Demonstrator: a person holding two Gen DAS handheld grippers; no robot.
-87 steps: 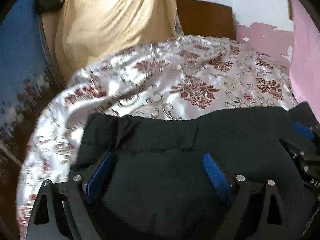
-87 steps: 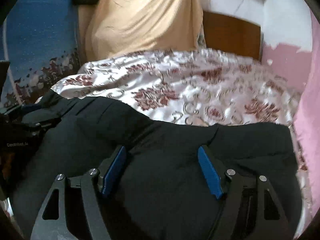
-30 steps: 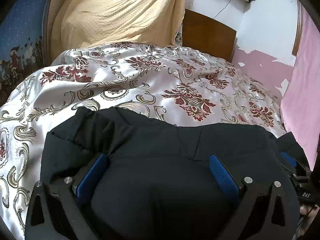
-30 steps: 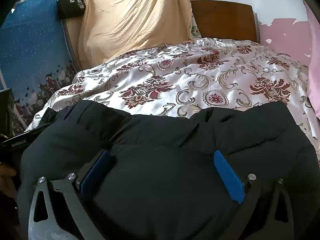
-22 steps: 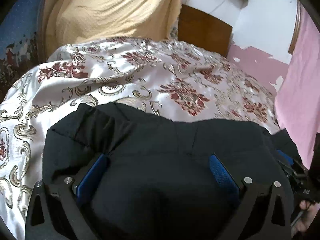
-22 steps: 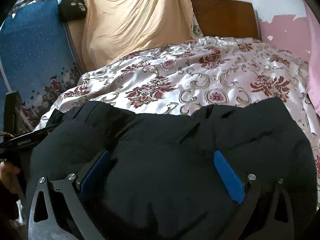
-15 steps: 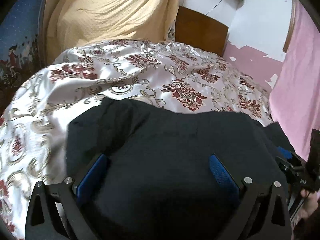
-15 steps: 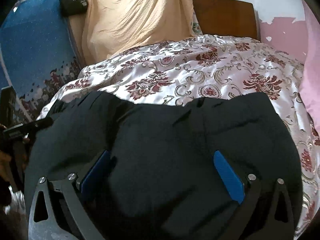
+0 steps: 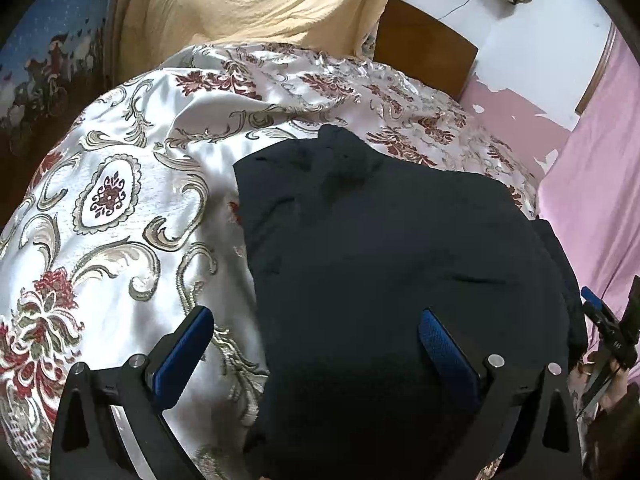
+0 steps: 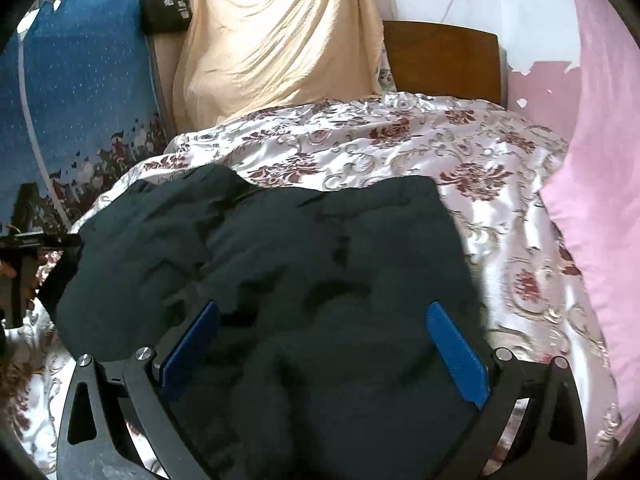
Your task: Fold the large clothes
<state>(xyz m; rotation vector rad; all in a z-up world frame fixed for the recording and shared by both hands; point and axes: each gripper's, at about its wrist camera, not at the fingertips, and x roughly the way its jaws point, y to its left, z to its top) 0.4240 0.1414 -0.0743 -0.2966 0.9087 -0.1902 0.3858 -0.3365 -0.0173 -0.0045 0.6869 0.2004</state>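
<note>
A large black garment point(image 9: 380, 240) lies bunched on the floral satin bedspread point(image 9: 120, 208). My left gripper point(image 9: 316, 332) hovers open over its left edge: the left pad is above bare bedspread, the right pad above black cloth. In the right wrist view the same garment point(image 10: 280, 240) fills the middle, and my right gripper point(image 10: 324, 340) stands open over its near part, with both blue pads above cloth. Neither gripper pinches any fabric. The right gripper point(image 9: 604, 324) shows at the far right edge of the left wrist view.
A beige cloth point(image 10: 276, 40) drapes over something at the head of the bed, beside a wooden headboard point(image 10: 440, 60). A pink curtain point(image 10: 600, 160) hangs along the right side. A blue patterned panel point(image 10: 80, 100) and a black bag point(image 10: 166, 12) stand at the left.
The garment has drawn in from a wide spread to a narrower heap. My left gripper has shifted left, so its left pad is now over bare bedspread. Both cameras have tilted.
</note>
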